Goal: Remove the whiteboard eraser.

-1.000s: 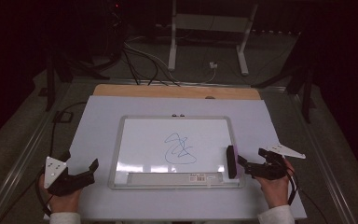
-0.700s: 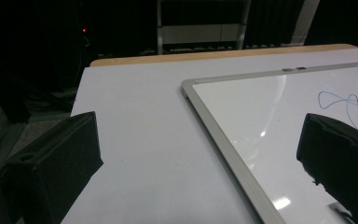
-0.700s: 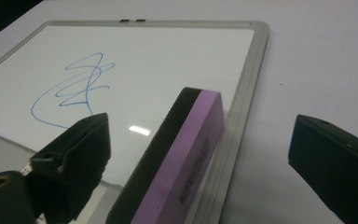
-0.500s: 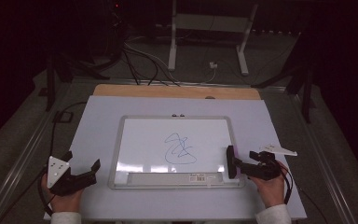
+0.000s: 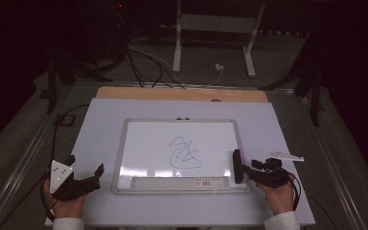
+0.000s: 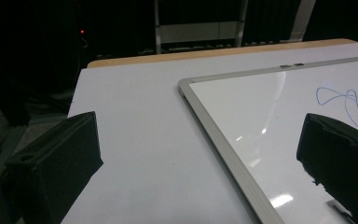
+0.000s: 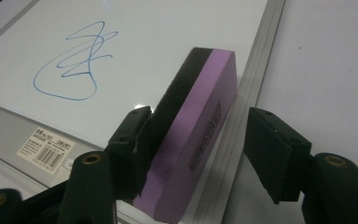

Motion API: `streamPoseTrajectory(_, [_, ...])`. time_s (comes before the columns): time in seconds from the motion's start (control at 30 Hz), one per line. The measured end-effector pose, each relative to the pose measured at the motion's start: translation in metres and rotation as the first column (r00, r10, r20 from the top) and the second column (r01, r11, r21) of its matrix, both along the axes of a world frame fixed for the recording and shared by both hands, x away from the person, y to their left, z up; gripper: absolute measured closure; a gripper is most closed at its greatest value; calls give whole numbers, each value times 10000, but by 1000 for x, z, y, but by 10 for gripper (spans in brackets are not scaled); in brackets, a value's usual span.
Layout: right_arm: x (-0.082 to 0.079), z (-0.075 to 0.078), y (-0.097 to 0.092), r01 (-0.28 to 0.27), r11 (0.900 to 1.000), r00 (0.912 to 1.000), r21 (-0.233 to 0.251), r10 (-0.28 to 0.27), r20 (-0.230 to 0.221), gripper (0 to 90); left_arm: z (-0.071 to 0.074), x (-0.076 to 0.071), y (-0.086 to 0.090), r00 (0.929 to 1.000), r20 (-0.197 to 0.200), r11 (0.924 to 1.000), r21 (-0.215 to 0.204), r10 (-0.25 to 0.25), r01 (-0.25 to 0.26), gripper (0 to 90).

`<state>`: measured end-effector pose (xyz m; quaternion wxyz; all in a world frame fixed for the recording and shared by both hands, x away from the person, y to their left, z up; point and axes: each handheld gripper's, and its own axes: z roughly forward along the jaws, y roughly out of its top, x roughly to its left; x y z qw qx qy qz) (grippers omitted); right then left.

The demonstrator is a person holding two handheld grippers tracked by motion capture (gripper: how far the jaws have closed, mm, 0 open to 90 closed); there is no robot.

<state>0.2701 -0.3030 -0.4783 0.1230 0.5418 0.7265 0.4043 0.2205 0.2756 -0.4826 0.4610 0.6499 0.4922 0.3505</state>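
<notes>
The eraser (image 7: pixel 193 135), a purple block with a black felt face, lay on the right-hand frame of the whiteboard (image 5: pixel 139 134), at about four o'clock from the blue scribble (image 5: pixel 184 154) in the high view; its long axis ran from six to twelve o'clock along that frame edge. The right gripper (image 5: pixel 243 168) came in from three o'clock, square across that axis, its jaws straddling the block; they had just been closing, and in the right gripper view one pad touched the felt face while the other stood clear of the purple side, so the eraser was between them but not yet pinched. The scribble lay at ten o'clock from the eraser, so the wipe would probably have to travel that way once the grip was made, felt side turned down. The left gripper (image 5: pixel 84 179) rested wide and empty at eight o'clock from the board on the white table sheet (image 5: pixel 100 124), well apart from the eraser; the right hand (image 5: pixel 280 197) was plainly the nearer.
</notes>
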Motion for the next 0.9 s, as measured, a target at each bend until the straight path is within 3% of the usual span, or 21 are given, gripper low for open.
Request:
streamPoseTrajectory(0.47, [3, -2, 2, -73, 9997, 9995, 215, 80, -304, 454, 0, 0, -3, 10000, -15, 9999, 112, -37, 37, 6])
streamPoseTrajectory(0.73, [8, -5, 15, -374, 9987, 9977, 353, 393, -544, 410, 1, -1, -2, 10000, 50, 10000, 93, 3, -4, 6])
streamPoseTrajectory(0.9, [10, -6, 17, -283, 9987, 9966, 435, 316, -755, 362, 1, -1, -1, 10000, 41, 9999, 104, 0, -1, 6])
